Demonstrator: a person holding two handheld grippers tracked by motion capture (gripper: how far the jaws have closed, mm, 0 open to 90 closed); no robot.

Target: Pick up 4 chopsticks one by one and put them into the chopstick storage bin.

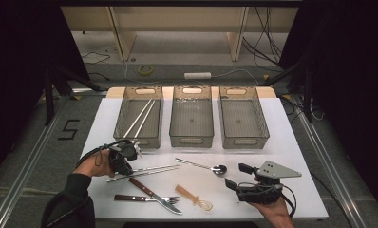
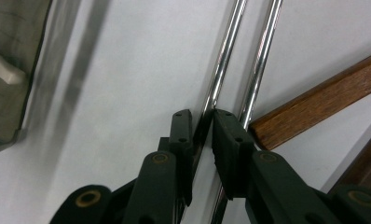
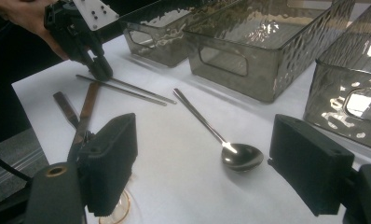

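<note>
White surface (image 1: 291,142) under a dim room, black curtains on both sides, cables on the floor behind.

Nearest the person's edge: a clear amber spoon (image 1: 195,196), plus a fork (image 1: 149,198) and a knife (image 1: 149,192) with wooden handles, crossing each other. The right tool (image 1: 235,176) sits at the near right in the person's hand, resting around the surface edge. Its jaws are spread wide with nothing between them; in the right gripper view they frame the bowl of the metal spoon (image 3: 230,149) from a distance, not touching it.

A bit farther in, that metal spoon lies mid-surface, handle pointing away to the left. Left of it are two metal chopsticks (image 1: 144,172), lying side by side and nearly parallel. The left tool (image 2: 202,126) is down on their left end, tipped down at the surface. In the left gripper view its jaws are pinched on one chopstick (image 2: 221,70), pads pressed against the rod from both sides. The second chopstick (image 2: 260,70) runs just beside it, outside the jaws, and the knife handle butts up close on that side.

Farthest back, three clear bins in a row. The left bin (image 1: 123,137) holds a pair of white chopsticks (image 1: 140,118) lying diagonal.
</note>
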